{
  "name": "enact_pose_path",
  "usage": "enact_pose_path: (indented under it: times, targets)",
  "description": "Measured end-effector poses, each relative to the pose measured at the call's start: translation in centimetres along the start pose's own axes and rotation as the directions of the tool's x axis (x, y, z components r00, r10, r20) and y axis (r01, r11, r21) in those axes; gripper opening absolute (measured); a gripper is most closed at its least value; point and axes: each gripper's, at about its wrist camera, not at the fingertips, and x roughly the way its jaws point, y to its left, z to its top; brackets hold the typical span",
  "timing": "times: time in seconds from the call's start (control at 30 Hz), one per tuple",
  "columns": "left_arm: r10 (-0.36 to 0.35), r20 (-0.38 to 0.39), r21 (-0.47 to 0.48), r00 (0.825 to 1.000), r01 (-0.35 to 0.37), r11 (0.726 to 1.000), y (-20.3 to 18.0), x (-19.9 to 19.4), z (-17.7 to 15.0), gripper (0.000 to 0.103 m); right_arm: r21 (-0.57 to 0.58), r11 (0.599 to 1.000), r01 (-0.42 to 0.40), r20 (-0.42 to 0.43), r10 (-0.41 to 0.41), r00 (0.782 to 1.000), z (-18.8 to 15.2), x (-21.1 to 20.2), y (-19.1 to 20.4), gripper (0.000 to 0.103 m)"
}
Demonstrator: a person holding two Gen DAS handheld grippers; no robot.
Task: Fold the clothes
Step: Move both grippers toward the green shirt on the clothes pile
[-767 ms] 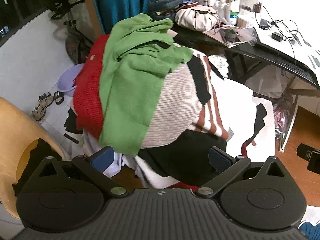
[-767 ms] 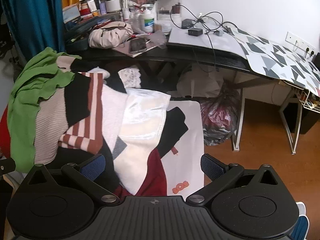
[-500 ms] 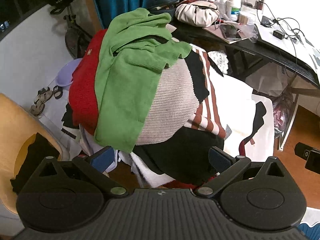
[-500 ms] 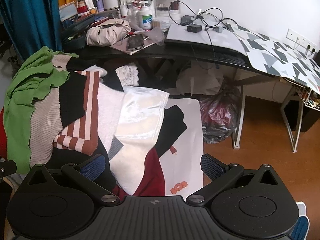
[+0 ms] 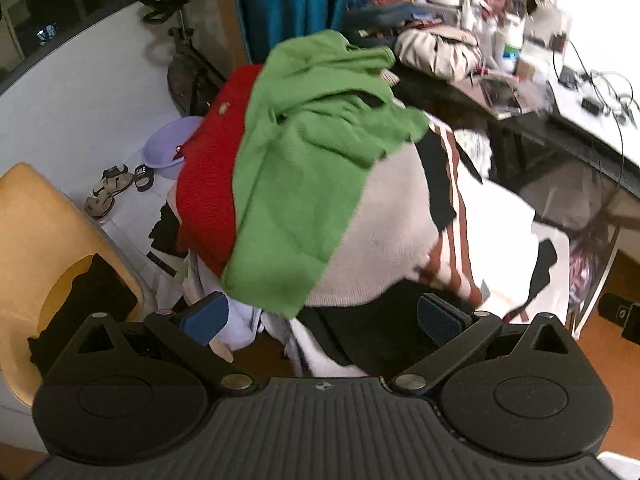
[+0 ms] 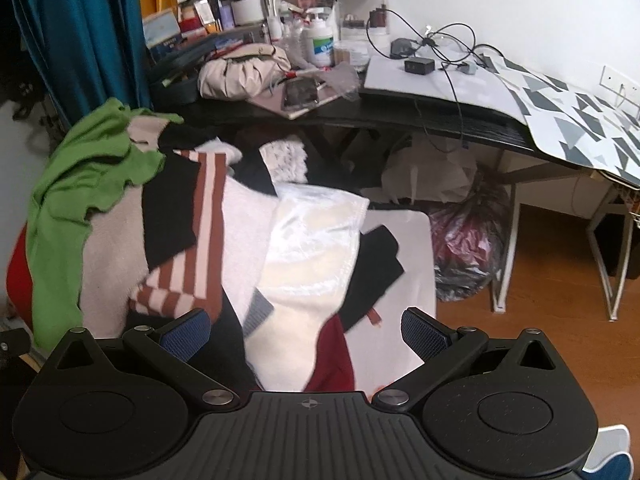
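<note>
A heap of clothes lies ahead of both grippers. On top is a green garment (image 5: 308,168) over a red knit (image 5: 208,192) and a beige knit (image 5: 384,240), beside a black and brown-striped piece (image 5: 448,200). The green garment (image 6: 72,200) and striped piece (image 6: 200,240) also show in the right wrist view, with a shiny cream cloth (image 6: 312,248) and a dark red piece (image 6: 334,364). My left gripper (image 5: 320,316) is open and empty just before the green hem. My right gripper (image 6: 306,332) is open and empty over the cream cloth.
A black desk (image 6: 400,112) crowded with cosmetics, a bag (image 6: 240,74) and cables stands behind the heap. A tan chair (image 5: 36,248) is at the left. A purple basin (image 5: 168,148) and sandals (image 5: 108,188) lie on the floor. A plastic bag (image 6: 464,256) sits under the desk.
Both grippers have moved closer to the heap and slightly down. The left view swung a little, with blur. Both jaws stay open and empty.
</note>
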Motion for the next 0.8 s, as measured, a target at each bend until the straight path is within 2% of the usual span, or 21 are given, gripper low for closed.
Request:
enact_pose_path:
  times: [0.2, 0.3, 0.43, 0.8]
  targets:
    - [0.056, 0.036, 0.05, 0.998, -0.058, 0.997, 0.1, 0.3, 0.6, 0.103, 0.03, 0.998, -0.054, 0.005, 0.054, 0.999, 1.0, 1.4, 0.0, 0.102]
    - [0.03, 0.027, 0.04, 0.999, -0.031, 0.999, -0.1, 0.5, 0.6, 0.103, 0.04, 0.998, -0.053, 0.025, 0.052, 0.998, 1.1, 1.6, 0.0, 0.102]
    - [0.031, 0.039, 0.051, 0.999, -0.033, 0.998, -0.8, 0.7, 0.7, 0.103, 0.027, 0.998, -0.064, 0.036, 0.063, 0.997, 1.6, 1.8, 0.1, 0.102]
    - [0.009, 0.004, 0.047, 1.0, -0.009, 0.999, -0.3, 3.0, 1.9, 0.103, 0.089, 0.994, -0.062, 0.006, 0.062, 0.998, 2.0, 3.1, -0.7, 0.102]
